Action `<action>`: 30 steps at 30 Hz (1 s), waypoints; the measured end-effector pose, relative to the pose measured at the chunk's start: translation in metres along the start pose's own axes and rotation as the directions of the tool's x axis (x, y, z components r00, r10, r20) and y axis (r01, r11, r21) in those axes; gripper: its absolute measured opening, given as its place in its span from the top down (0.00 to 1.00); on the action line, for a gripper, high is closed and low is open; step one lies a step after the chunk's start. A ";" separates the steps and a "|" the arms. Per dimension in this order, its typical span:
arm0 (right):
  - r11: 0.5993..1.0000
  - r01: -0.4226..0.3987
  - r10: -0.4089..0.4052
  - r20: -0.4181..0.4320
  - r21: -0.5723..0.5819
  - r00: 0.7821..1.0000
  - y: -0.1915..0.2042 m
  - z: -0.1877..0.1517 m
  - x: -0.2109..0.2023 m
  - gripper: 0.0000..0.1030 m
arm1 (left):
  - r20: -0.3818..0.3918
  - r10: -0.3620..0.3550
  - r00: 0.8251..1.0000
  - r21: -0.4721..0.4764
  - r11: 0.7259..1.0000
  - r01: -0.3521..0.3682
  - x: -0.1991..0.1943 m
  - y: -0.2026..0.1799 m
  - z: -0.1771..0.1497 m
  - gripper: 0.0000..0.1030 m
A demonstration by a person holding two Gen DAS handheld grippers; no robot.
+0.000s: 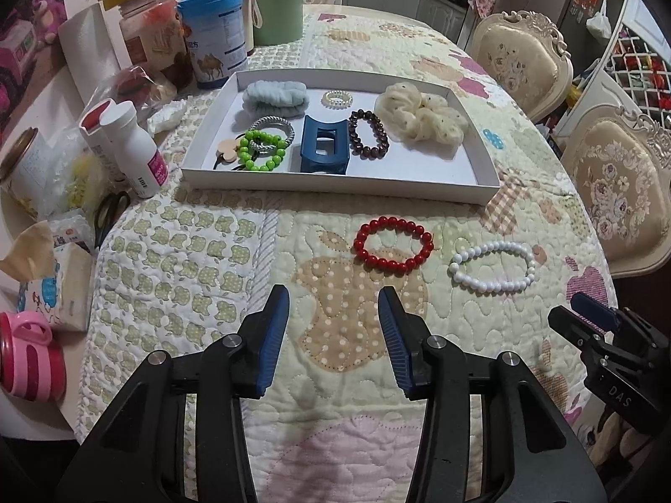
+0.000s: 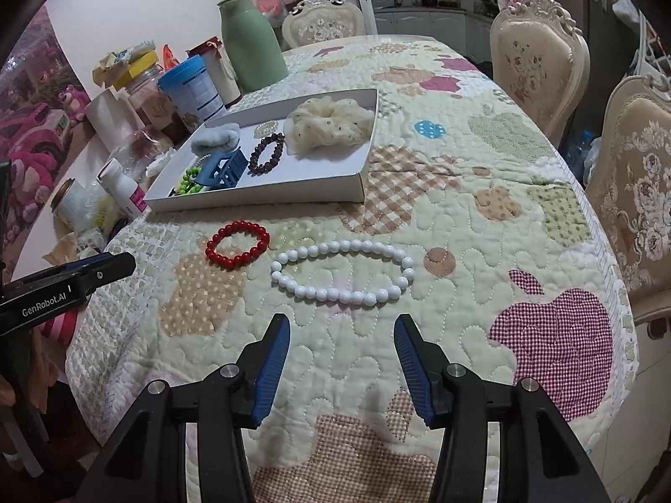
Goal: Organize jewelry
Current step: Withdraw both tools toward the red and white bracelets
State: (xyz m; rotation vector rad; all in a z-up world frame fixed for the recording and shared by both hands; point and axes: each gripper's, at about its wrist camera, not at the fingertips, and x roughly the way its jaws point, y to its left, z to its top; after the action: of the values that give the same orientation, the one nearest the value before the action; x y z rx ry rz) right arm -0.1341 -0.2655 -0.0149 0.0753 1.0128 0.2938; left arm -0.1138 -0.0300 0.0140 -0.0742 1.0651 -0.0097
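A red bead bracelet (image 1: 393, 245) (image 2: 237, 243) and a white bead bracelet (image 1: 492, 266) (image 2: 342, 271) lie on the quilted tablecloth in front of a white tray (image 1: 335, 184) (image 2: 256, 201). The tray holds a blue hair claw (image 1: 323, 144), a dark brown bead bracelet (image 1: 369, 133), a green bead bracelet (image 1: 262, 150), a cream scrunchie (image 1: 421, 117), a pearl ring bracelet (image 1: 336, 99) and a pale blue scrunchie (image 1: 274, 98). My left gripper (image 1: 333, 314) is open and empty, short of the red bracelet. My right gripper (image 2: 342, 335) is open and empty, just short of the white bracelet.
Bottles, tins and jars (image 1: 209, 37) crowd the table's left side, with scissors (image 1: 110, 213) and a tissue pack (image 1: 63, 285). A green flask (image 2: 251, 42) stands behind the tray. Upholstered chairs (image 1: 616, 193) stand along the right edge.
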 end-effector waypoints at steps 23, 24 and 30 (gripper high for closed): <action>0.999 0.038 -0.037 -0.050 0.020 0.998 -0.016 0.019 0.038 0.47 | -0.054 -0.042 0.998 0.008 0.999 0.043 0.031 0.001 0.017 0.52; 0.999 0.047 -0.046 -0.052 0.022 0.998 -0.018 0.021 0.040 0.47 | -0.058 -0.053 0.997 0.003 0.999 0.053 0.034 0.002 0.018 0.50; 0.994 0.105 -0.103 -0.061 0.031 0.993 -0.033 0.031 0.053 0.47 | -0.111 -0.106 0.988 -0.011 0.994 0.106 0.058 0.006 0.029 0.49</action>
State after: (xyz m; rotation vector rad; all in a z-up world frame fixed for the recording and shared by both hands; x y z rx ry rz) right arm -0.0749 -0.2803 -0.0490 0.0444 1.0770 0.1845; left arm -0.0602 -0.0254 -0.0226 -0.1361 1.1720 -0.1082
